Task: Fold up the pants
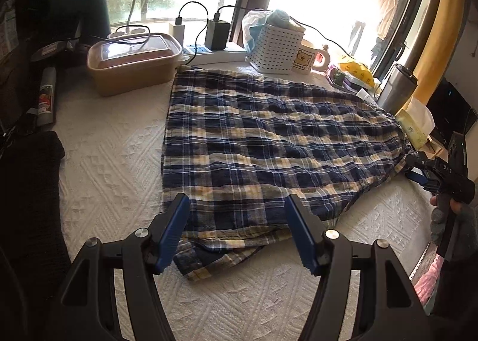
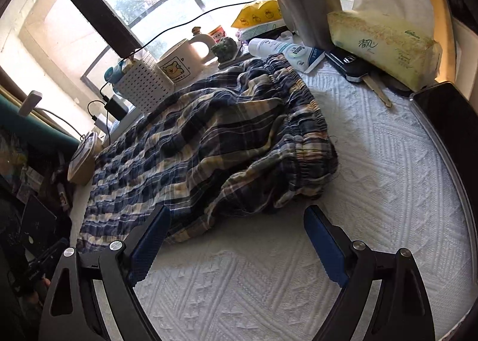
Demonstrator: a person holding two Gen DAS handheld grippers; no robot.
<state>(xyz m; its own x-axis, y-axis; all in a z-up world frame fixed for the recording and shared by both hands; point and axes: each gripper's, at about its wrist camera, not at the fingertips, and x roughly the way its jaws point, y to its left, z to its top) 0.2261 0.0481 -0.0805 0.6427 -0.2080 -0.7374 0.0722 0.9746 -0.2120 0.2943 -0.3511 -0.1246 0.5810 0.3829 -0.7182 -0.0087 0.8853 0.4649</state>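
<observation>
We saw the plaid pants [image 1: 269, 144] lying flat on the white textured bedspread [image 1: 119, 167], already doubled over, with a lower layer's corner sticking out at 6 o'clock. The elastic waistband [image 2: 301, 114] sat bunched at the 3 o'clock end of the garment.

Clutter ringed the far edge. From the left wrist view: a brown lidded container [image 1: 134, 66] at 10 o'clock, just beside the pants' far corner; a power strip [image 1: 215, 53] with two chargers at 12; a white perforated basket [image 1: 274, 48] and a bear mug [image 1: 310, 57] at 1, both right at the cloth's far edge. A steel tumbler [image 1: 397, 87] and a tissue pack [image 1: 415, 126] stood at 2 to 3 o'clock, near the waistband. A black cloth [image 1: 30, 191] lay at 9 o'clock, clear of the pants. From the right wrist view a white tube [image 2: 286, 51] lay just beside the waistband at 12.

Our left gripper [image 1: 237, 233] pointed steeply down over the near hem, jaws partly open, nothing clamped; the cloth showed between the blue pads [image 1: 173, 230], contact unclear. Our right gripper [image 2: 236, 245] tilted down over bare bedspread just short of the waistband end, jaws wide apart and empty. The left view caught it at 3 o'clock, held by a gloved hand [image 1: 454, 218].
</observation>
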